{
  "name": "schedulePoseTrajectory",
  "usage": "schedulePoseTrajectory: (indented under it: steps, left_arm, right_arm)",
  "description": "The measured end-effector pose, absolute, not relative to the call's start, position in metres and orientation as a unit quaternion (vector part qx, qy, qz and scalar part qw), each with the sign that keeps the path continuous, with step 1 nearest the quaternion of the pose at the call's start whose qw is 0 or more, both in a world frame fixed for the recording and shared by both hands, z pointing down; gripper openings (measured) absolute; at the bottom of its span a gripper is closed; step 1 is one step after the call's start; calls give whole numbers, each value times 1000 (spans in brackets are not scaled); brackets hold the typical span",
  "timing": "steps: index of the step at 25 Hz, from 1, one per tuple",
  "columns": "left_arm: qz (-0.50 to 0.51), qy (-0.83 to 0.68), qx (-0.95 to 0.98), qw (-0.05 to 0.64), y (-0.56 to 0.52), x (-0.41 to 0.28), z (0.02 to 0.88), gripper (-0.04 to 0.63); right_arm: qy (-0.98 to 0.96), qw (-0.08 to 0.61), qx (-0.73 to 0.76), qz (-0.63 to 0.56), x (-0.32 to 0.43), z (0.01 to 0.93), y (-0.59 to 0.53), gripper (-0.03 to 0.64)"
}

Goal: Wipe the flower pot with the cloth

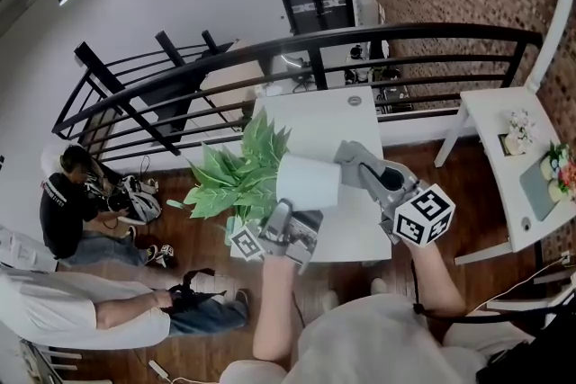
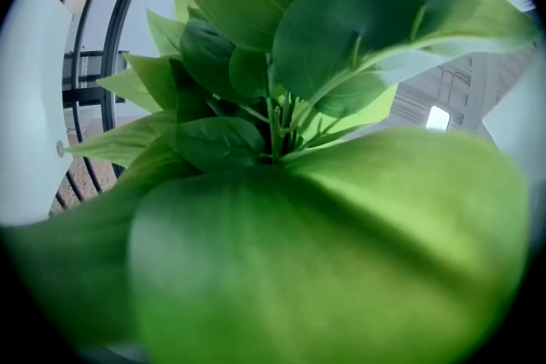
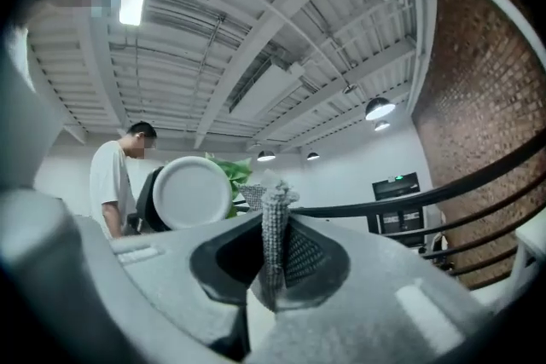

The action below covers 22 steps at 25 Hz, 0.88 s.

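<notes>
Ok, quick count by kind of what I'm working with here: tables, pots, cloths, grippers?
White rectangular tables: 2, centre table, side table
White round flower pot: 1
Two-jaw grippers: 2, left gripper, right gripper
Grey mesh cloth, pinched in the right gripper: 1
Total: 6

Left gripper angled upward, jaws out of sight. Right gripper level, jaws pinching cloth.

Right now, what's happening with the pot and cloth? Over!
Right gripper shut on cloth. Left gripper at tipped flower pot, jaws buried in leaves, grip unclear. Cloth near pot's base, contact unclear.
</notes>
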<state>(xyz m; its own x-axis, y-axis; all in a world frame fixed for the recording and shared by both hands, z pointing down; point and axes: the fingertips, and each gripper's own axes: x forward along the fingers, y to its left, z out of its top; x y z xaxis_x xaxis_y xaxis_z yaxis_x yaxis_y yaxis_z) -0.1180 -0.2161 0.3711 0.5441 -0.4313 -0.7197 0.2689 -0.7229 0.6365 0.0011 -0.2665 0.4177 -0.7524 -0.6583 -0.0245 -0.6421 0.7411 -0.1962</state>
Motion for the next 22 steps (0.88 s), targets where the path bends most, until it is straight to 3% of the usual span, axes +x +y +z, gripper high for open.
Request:
schedulePoseTrajectory:
  steps: [8,22]
  left_arm:
    - [-474,-39,794,378,-219,-121,374,534]
    - [-452,-82,801,384,-231,-126,392,534]
  right_arm:
    - [971,143,-153,-116,-34,386,-221,2]
    - [973,181,22,-139,-51,379,-168,2]
